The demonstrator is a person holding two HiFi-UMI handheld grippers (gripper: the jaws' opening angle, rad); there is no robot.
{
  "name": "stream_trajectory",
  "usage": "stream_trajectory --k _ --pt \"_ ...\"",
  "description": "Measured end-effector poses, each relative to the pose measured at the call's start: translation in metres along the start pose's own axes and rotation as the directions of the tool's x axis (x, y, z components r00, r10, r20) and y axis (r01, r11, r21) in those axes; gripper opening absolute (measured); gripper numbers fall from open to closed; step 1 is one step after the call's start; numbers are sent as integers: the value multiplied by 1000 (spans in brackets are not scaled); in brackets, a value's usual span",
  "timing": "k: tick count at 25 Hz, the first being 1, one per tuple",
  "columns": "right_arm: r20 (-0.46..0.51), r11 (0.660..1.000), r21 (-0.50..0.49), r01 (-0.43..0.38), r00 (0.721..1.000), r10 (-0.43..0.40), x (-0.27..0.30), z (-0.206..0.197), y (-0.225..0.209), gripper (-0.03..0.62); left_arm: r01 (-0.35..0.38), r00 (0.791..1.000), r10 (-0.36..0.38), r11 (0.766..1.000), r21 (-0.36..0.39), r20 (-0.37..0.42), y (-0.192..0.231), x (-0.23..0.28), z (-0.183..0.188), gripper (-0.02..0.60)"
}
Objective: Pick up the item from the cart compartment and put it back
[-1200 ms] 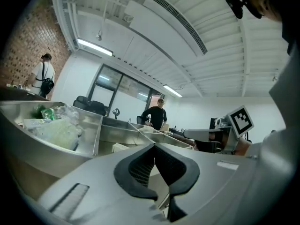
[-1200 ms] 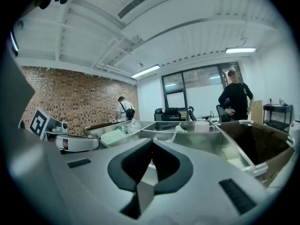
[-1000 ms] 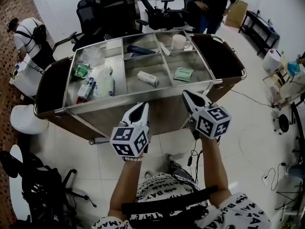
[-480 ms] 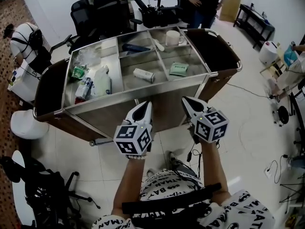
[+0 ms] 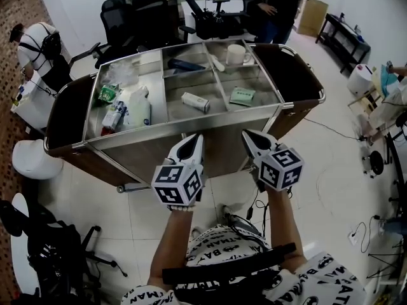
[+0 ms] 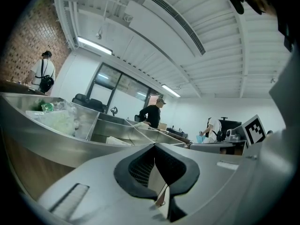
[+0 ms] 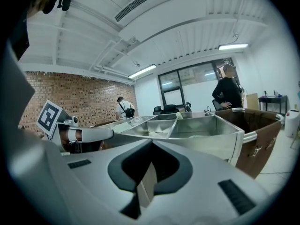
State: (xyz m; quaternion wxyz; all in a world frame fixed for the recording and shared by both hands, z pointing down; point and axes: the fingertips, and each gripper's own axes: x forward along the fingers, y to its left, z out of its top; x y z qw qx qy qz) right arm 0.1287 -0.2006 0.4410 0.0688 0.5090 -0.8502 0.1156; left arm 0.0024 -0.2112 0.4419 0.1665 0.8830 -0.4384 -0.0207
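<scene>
A steel cart [image 5: 140,135] with several open compartments stands in front of me. A small white box [image 5: 195,102] lies in the middle compartment and a green packet [image 5: 243,96] in the one to its right. A white cup [image 5: 236,54], a white tube [image 5: 218,63] and a dark blue item [image 5: 186,64] sit in the far compartments. My left gripper [image 5: 193,138] [image 6: 154,144] and right gripper [image 5: 247,133] [image 7: 151,142] hover side by side just short of the cart's front rim. Both are shut and hold nothing.
The left compartment holds clear bags [image 5: 121,75], a green pack [image 5: 109,94] and a white pouch [image 5: 138,110]. Dark bins hang at both cart ends [image 5: 289,68]. Office chairs [image 5: 127,18] and people stand behind the cart. Cables [image 5: 257,208] lie on the floor near my feet.
My right gripper has sunk a little before the cart's front. The left gripper has kept its place. Both stay shut.
</scene>
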Motion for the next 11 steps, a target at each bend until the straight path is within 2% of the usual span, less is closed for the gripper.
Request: stream_trajectory --k 11 --pt "-8 1000 -3 0 1000 0 7 1 -4 0 1 1000 -1 1000 -14 -5 5 6 -1 0"
